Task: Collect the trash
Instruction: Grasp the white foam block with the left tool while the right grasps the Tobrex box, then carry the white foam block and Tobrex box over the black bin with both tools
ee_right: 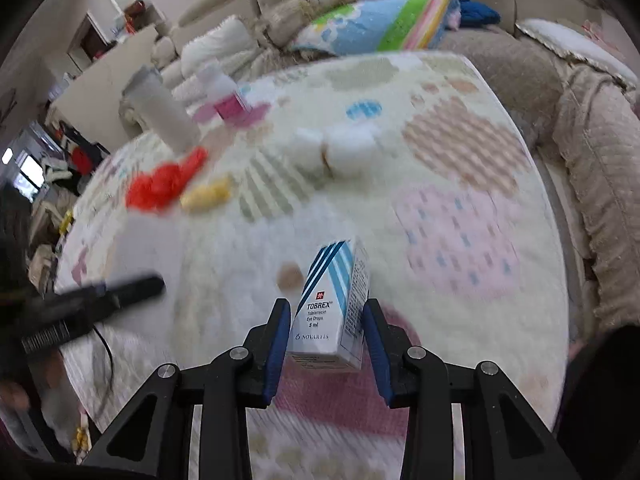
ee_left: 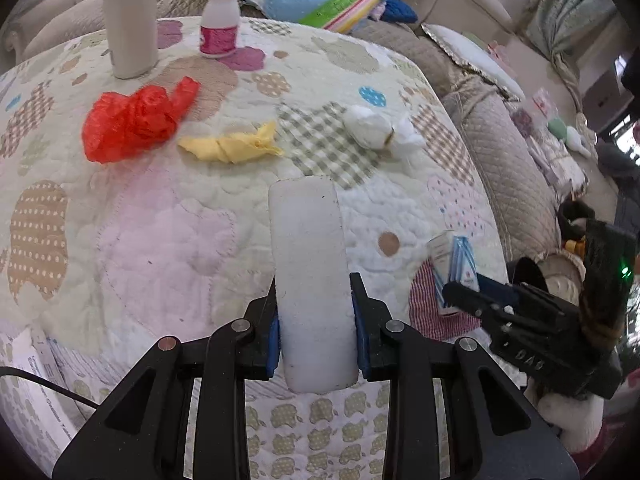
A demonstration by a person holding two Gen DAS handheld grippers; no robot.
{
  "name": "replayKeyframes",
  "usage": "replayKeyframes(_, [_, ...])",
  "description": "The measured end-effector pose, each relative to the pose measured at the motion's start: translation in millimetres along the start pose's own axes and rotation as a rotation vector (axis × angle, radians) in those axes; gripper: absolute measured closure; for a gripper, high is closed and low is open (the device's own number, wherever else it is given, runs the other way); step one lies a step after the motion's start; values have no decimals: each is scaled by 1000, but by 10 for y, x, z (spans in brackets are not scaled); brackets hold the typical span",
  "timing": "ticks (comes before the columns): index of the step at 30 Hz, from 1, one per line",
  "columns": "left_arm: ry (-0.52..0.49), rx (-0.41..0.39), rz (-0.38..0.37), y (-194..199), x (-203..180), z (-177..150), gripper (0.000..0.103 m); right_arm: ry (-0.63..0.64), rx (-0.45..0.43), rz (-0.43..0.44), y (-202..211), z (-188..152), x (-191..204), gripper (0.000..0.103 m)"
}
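The left gripper (ee_left: 316,320) clamps its jaws on a white foam block (ee_left: 310,280) above the quilted counter (ee_left: 160,240), while the right gripper (ee_right: 326,336) pinches an eye-drop box (ee_right: 332,312) near that counter's edge.

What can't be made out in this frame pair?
- Left wrist view: tall beige cylinder, top cut off by the edge.
- Right wrist view: red crumpled plastic and white wads, motion-blurred.
- Whether the right gripper presses the white-and-blue eye-drop box: unclear.
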State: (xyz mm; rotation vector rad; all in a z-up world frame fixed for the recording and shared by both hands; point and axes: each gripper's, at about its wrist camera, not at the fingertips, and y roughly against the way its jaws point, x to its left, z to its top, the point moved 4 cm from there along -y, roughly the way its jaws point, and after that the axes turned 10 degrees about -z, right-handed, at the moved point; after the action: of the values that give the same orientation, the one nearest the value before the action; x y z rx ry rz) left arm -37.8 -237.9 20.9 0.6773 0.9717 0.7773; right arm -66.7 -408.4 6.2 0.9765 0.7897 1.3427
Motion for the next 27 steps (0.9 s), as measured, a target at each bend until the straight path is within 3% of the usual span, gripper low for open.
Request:
replayKeyframes(2, [-12,9,18,-51,-33,-34,76,10,8,-54,-40,-83,-34,66])
replayKeyframes(4, [-26,23,29,-117,-71,-66,76,5,1,-72,-54,-93,-39,59])
replayKeyframes(8, [-37,59,56,-268,-79,-97,75,-3,-46,-78,-70,-28,-25,59])
replayKeyframes(9, [-34,59,53,-280,-73,-104,75,-11,-47,-69,-85,-22,-26,60])
replayKeyframes(10, [-33,59,54,-281,-76,-110,76,-10,-50,-67,-95,-27,-25,70])
replayKeyframes(12, [-32,48,44,-246,-98,-112,77,3,-65,-68,-78,-58,-15,74])
replayKeyframes(27, [-142,3,-8,-133,-742,-107,77,-66,-158,-43,446,-233,-305,75])
